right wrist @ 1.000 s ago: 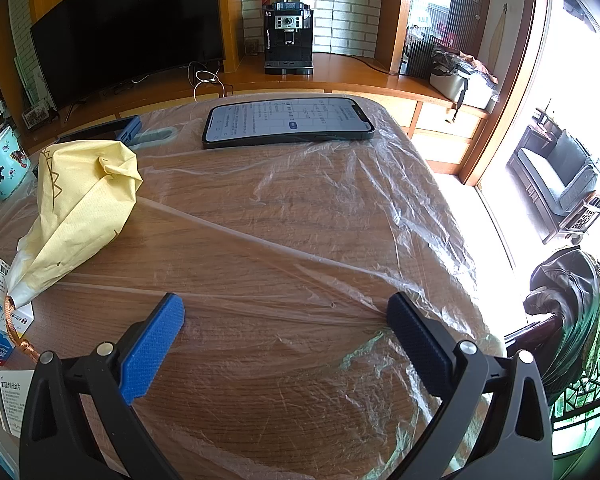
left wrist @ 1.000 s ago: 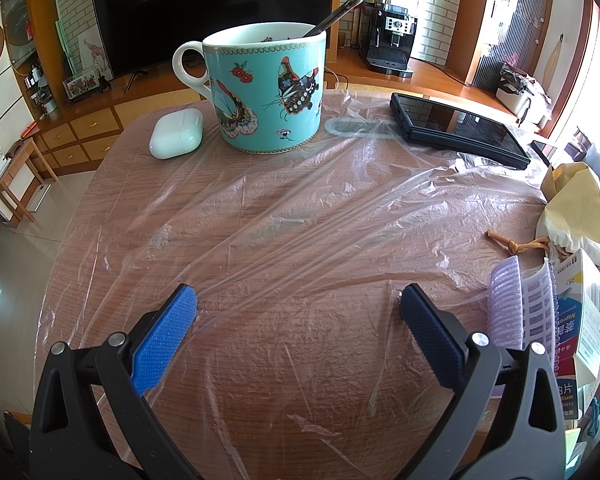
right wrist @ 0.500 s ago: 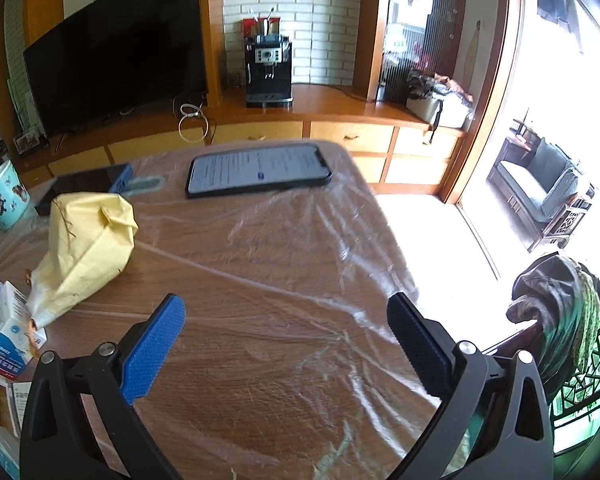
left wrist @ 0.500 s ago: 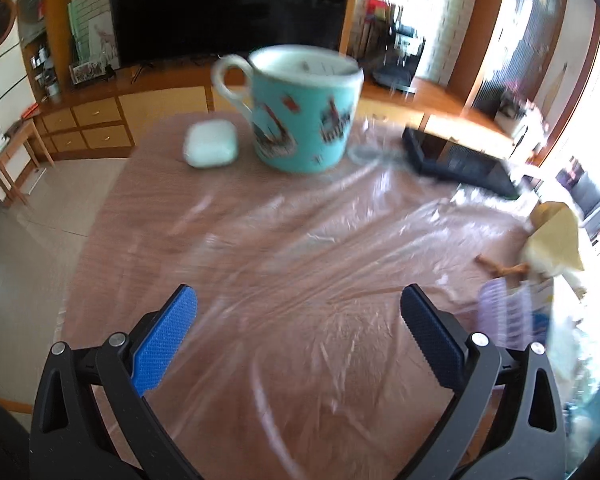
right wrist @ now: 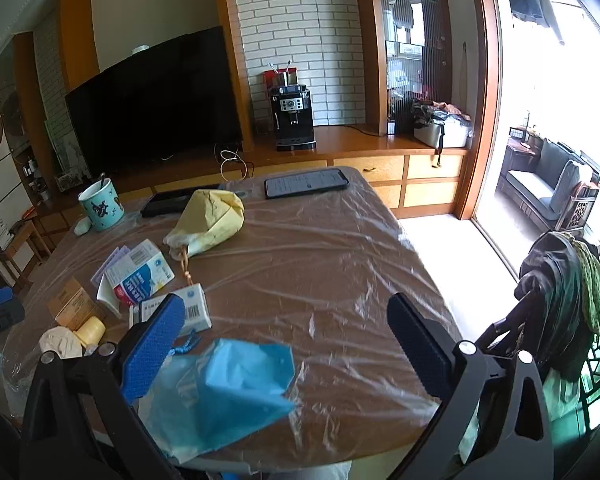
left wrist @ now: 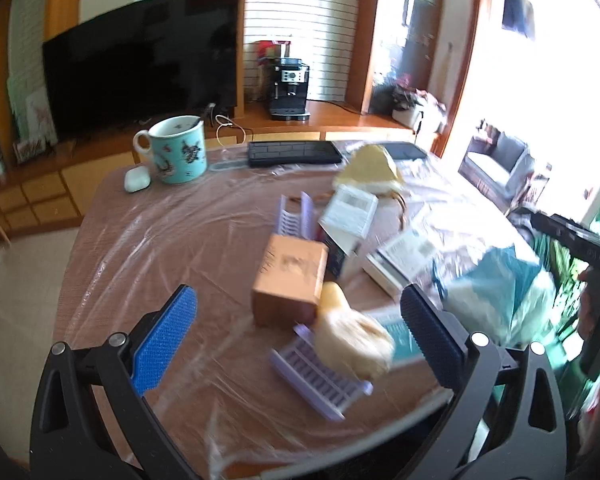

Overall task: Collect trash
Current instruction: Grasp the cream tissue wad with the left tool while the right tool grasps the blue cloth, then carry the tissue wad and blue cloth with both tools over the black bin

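Both of your tongs have pulled back and risen since a second ago, so the views that were filled by the mug and the bare plastic film now take in the whole bench [right wrist: 340, 240] and its litter. Your left tongs [left wrist: 300, 332] gape wide with nothing between the pads, hovering above the near edge. Your right tongs [right wrist: 280, 344] are equally spread and empty, hanging over the near right corner. That raised, open stance probably suits picking the first piece.

The trash sits clustered toward the near left part of the bench: a brown cardboard box [left wrist: 290, 276], a pale crumpled wad [left wrist: 352, 336] resting on a lilac ridged tray [left wrist: 320, 380], a second lilac tray [left wrist: 296, 216], white printed cartons [right wrist: 140, 276] and a yellow paper bag [right wrist: 208, 220] farther in. A blue plastic bag [right wrist: 228, 388] lies slack at the near edge beneath your right tongs, likely the collecting sack. The mug [left wrist: 176, 150], earbud case [left wrist: 137, 179] and phone [right wrist: 306, 182] stand along the far edge, apart from the litter, and look like keepers.
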